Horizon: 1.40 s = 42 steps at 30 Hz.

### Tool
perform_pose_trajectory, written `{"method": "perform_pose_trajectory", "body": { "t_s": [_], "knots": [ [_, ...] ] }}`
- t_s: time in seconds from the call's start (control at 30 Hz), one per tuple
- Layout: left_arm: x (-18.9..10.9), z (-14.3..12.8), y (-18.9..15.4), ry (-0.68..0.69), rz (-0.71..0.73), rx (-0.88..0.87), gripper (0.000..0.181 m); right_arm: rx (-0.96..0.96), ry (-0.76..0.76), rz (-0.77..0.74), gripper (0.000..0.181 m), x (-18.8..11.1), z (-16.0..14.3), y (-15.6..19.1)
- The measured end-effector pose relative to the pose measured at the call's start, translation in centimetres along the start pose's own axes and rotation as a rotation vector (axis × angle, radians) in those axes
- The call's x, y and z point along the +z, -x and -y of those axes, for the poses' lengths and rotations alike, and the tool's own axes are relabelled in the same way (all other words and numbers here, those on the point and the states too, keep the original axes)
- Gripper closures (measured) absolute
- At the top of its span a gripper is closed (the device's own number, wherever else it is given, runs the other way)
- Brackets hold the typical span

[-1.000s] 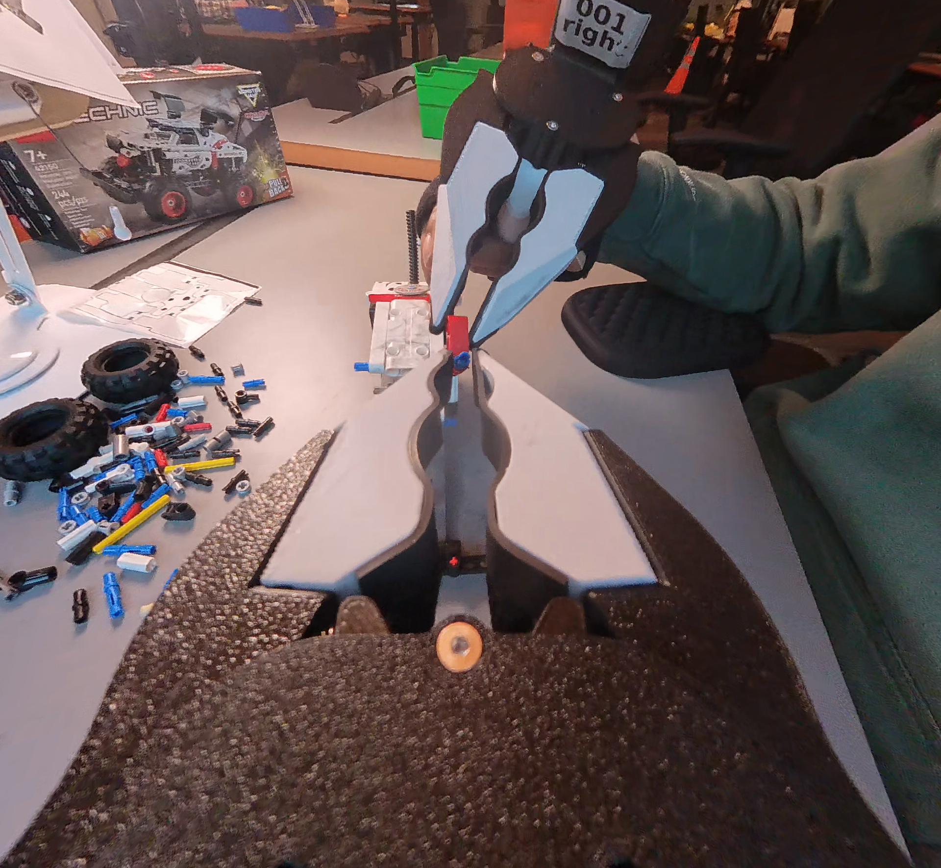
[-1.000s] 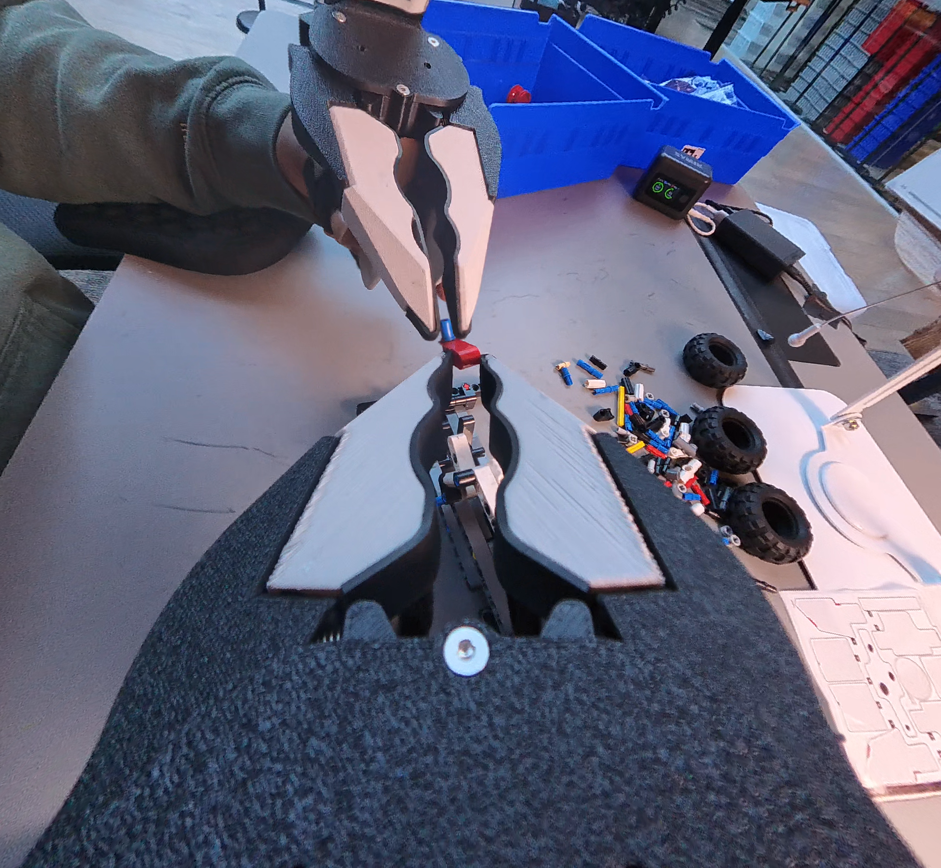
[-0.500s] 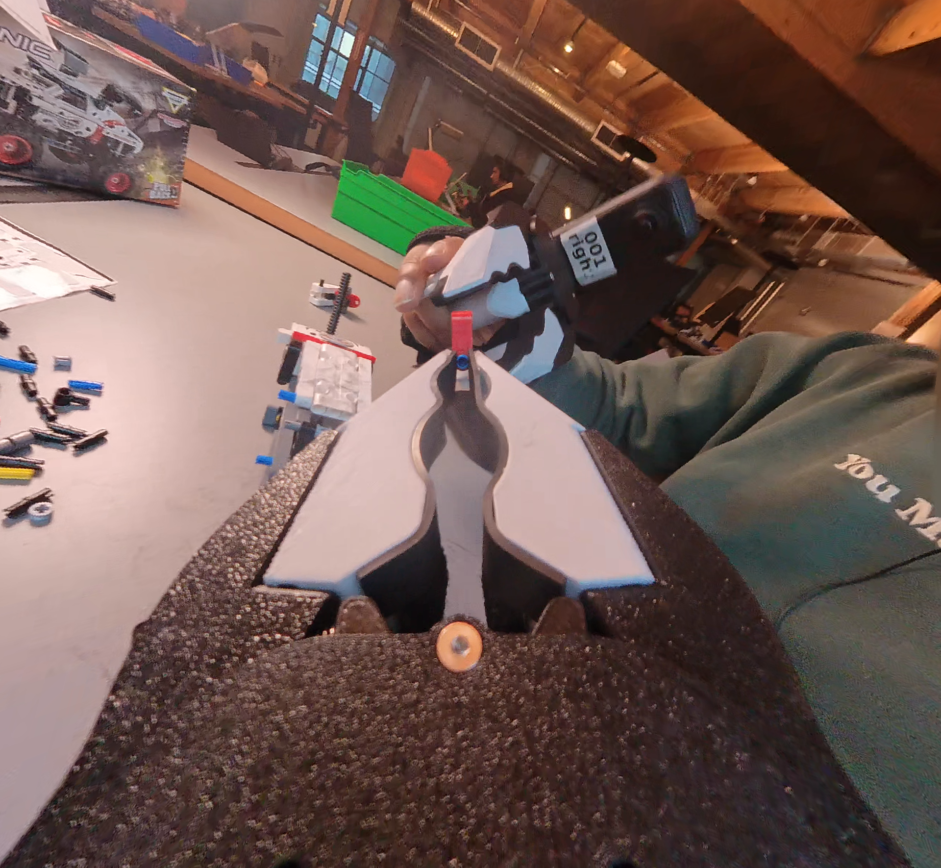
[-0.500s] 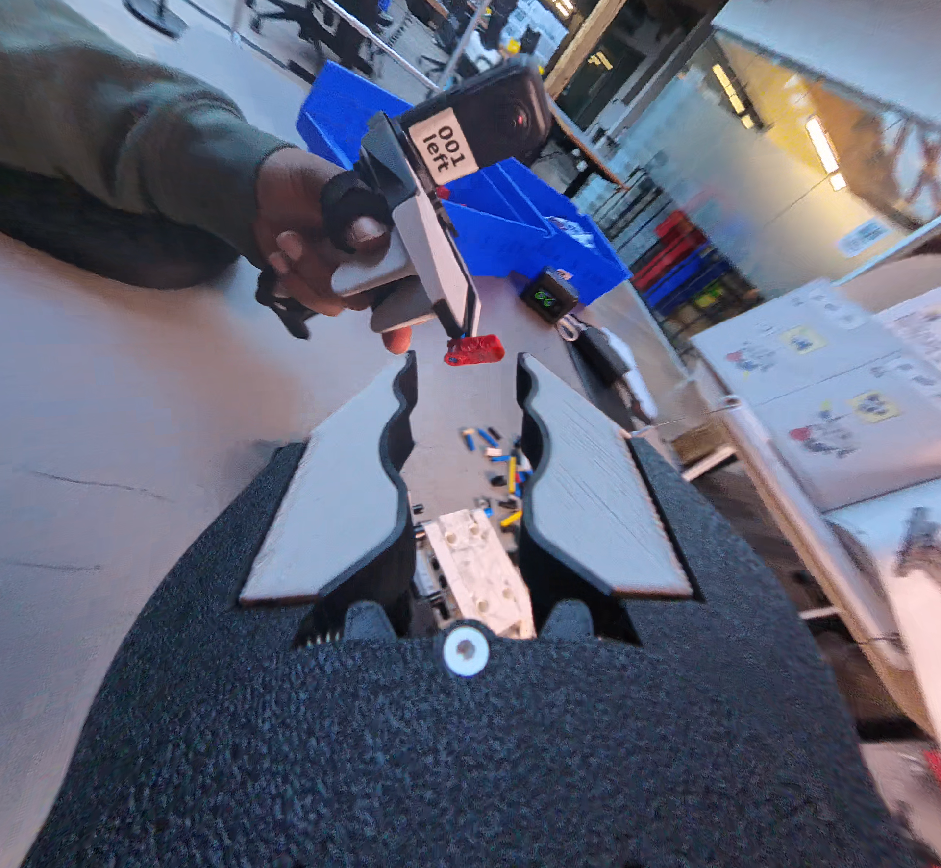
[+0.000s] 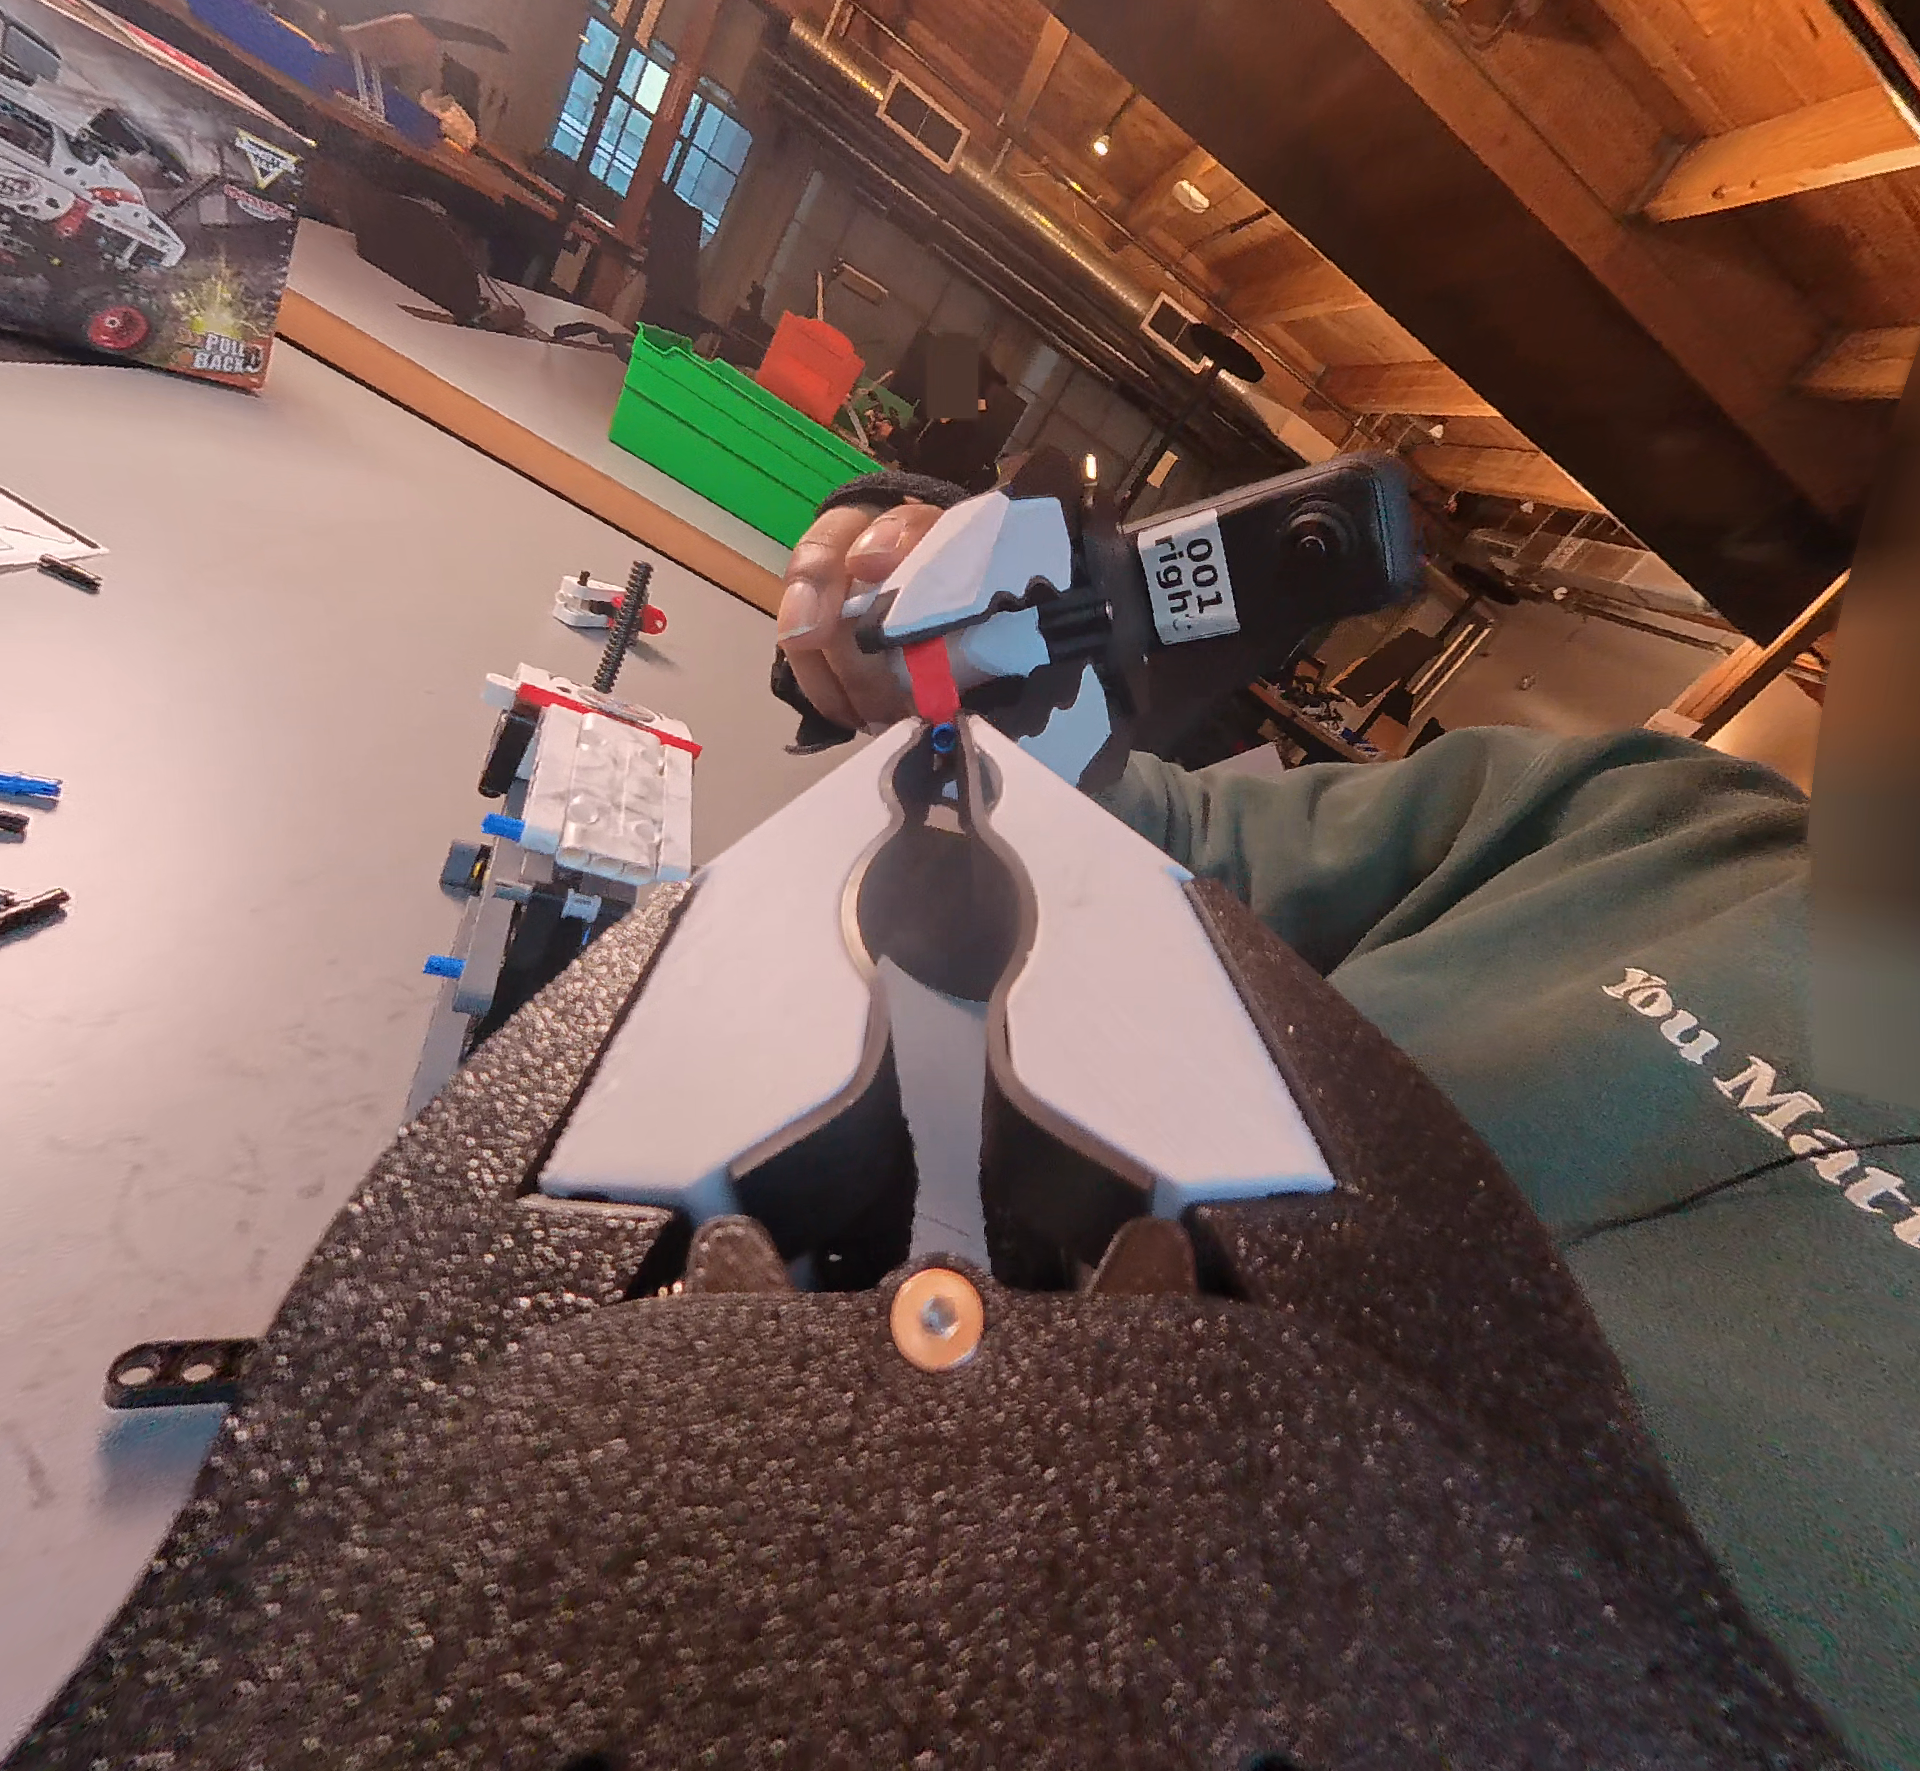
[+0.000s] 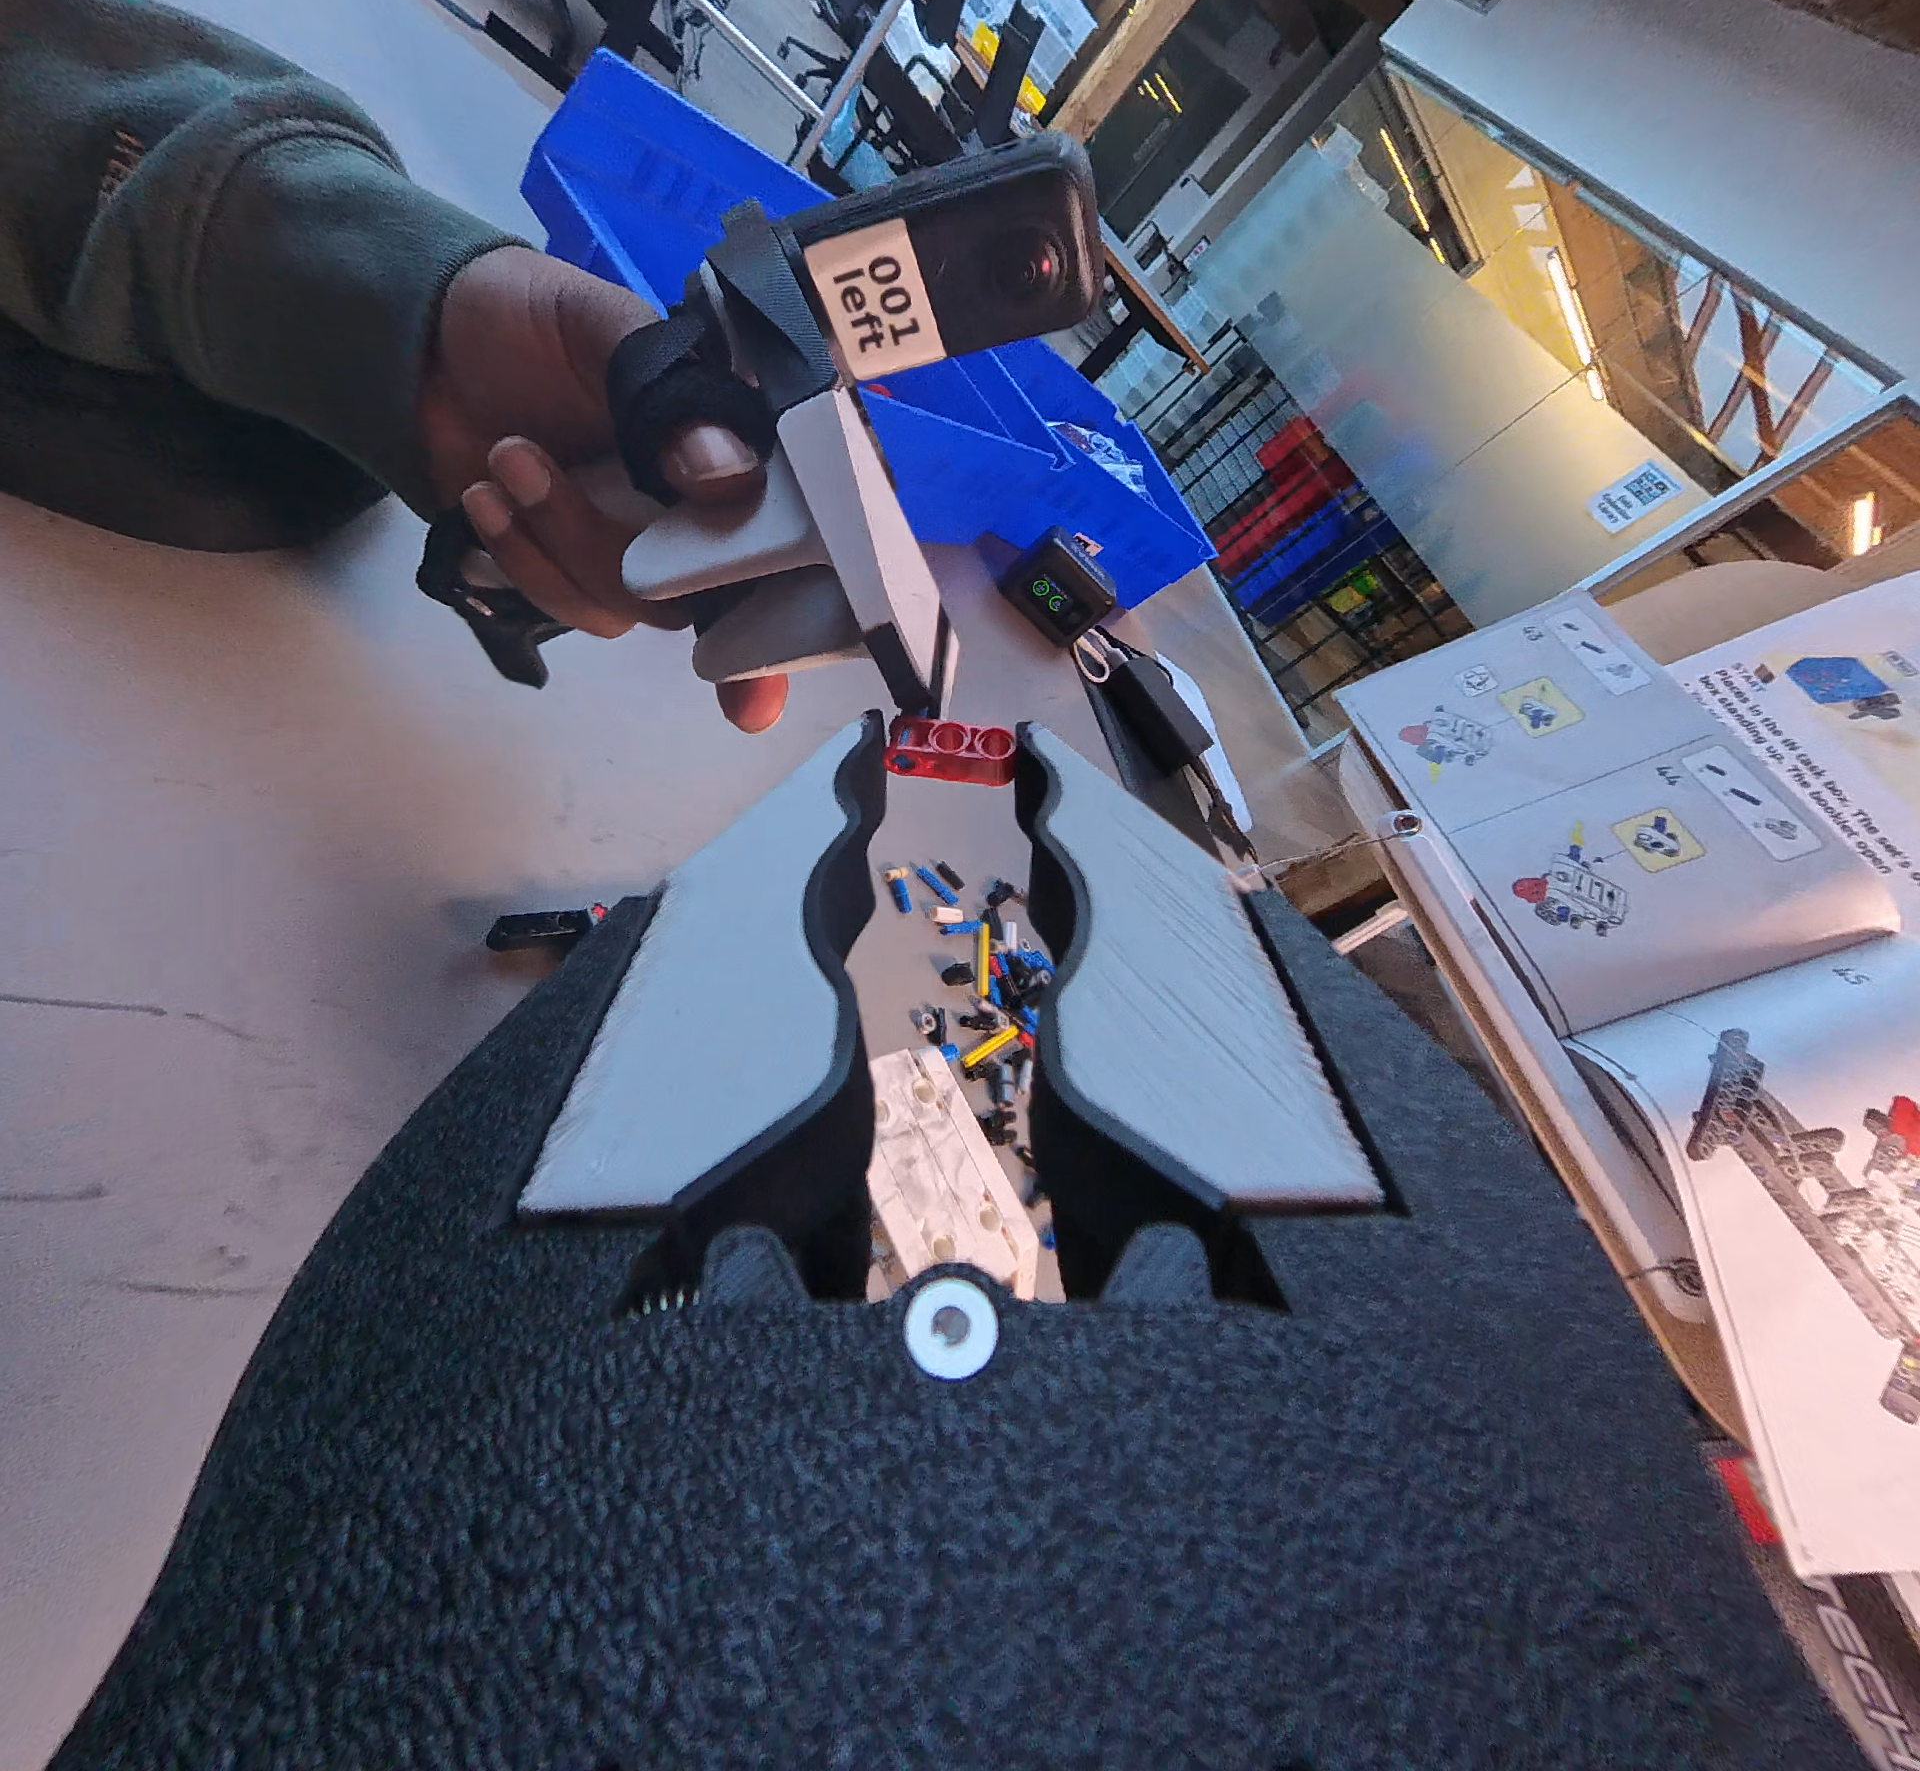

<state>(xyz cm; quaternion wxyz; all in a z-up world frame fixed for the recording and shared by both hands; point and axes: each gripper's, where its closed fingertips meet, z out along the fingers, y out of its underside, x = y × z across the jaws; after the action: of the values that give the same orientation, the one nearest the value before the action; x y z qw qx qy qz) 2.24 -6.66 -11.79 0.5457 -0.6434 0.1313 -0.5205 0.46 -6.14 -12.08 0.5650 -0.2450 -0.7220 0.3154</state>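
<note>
In the left wrist view my left gripper (image 5: 940,739) is shut on a small blue pin (image 5: 940,734) at its fingertips. The pin meets the lower end of a short red beam (image 5: 928,682). My right gripper (image 5: 883,638) comes in from the right and clamps that beam. In the right wrist view my right gripper (image 6: 951,753) is shut on the red beam (image 6: 951,750), held lengthwise between the fingertips. My left gripper (image 6: 925,693) touches the beam's left end from above. Both are held above the grey table (image 6: 260,786).
A partly built white model (image 5: 613,786) lies on the table below the grippers. Loose small pieces (image 6: 987,973) lie beyond it. Blue bins (image 6: 987,464), a small device (image 6: 1055,583), an open instruction booklet (image 6: 1662,838), a green bin (image 5: 717,433) and a black beam (image 5: 177,1368) surround them. My left and right fingertips are right by each other.
Both grippers rose and tilted up from the table. The right gripper opened, leaving the red beam on the left gripper's pin, then closed on the beam lengthwise.
</note>
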Motion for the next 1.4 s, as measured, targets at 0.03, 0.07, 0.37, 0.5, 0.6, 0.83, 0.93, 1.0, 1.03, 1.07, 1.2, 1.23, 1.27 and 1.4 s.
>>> {"method": "perform_pose_trajectory", "body": {
  "t_s": [0.03,0.07,0.37,0.5,0.6,0.83,0.93,1.0,1.03,1.07,1.2,1.23,1.27,1.4],
  "knots": [
    [0.1,0.0,0.0,0.009,0.009,0.012,0.180,0.017,-0.004,0.010,0.158,-0.1,0.0,0.0],
    [0.1,-0.1,-0.1,0.020,0.014,0.020,0.179,0.034,-0.005,0.020,0.158,-0.2,-0.1,0.1],
    [-1.5,1.8,0.7,-0.030,0.077,0.092,0.178,0.067,0.010,-0.031,0.158,-2.1,-1.3,-0.9],
    [-1.6,1.9,1.1,-0.030,0.113,0.132,0.178,0.069,0.004,-0.062,0.157,-2.3,-1.8,-1.4],
    [-2.6,1.4,4.0,0.007,0.282,0.196,0.178,0.051,0.021,-0.109,0.157,-2.3,-2.7,-1.9],
    [-6.1,-0.3,17.2,0.345,0.869,0.398,0.177,0.044,0.053,-0.105,0.157,-1.8,-3.8,-1.6],
    [-6.9,-2.3,21.2,0.471,0.941,0.319,0.177,0.035,0.070,-0.099,0.157,-1.6,-4.3,-1.2],
    [-6.6,-2.0,21.8,0.478,0.943,0.314,0.175,0.035,0.079,-0.096,0.157,-1.6,-4.7,-1.1],
    [-6.5,-1.8,21.8,0.464,0.946,0.314,0.172,0.035,0.084,-0.095,0.157,-1.6,-4.9,-1.1],
    [-6.5,-1.6,21.7,0.454,0.944,0.300,0.166,0.034,0.088,-0.095,0.157,-1.6,-5.0,-1.1],
    [-6.1,-0.4,20.4,0.328,0.890,0.228,0.153,0.032,0.094,-0.099,0.157,-1.5,-5.3,-1.1],
    [-5.9,-0.1,19.9,0.297,0.856,0.201,0.150,0.028,0.095,-0.103,0.157,-1.5,-5.3,-1.1],
    [-5.3,0.1,19.0,0.263,0.800,0.174,0.147,0.023,0.095,-0.108,0.157,-1.5,-5.3,-1.1],
    [-0.9,0.6,11.3,0.146,0.323,0.037,0.147,0.008,0.074,-0.122,0.157,-1.6,-4.7,-1.2]
  ]
}}
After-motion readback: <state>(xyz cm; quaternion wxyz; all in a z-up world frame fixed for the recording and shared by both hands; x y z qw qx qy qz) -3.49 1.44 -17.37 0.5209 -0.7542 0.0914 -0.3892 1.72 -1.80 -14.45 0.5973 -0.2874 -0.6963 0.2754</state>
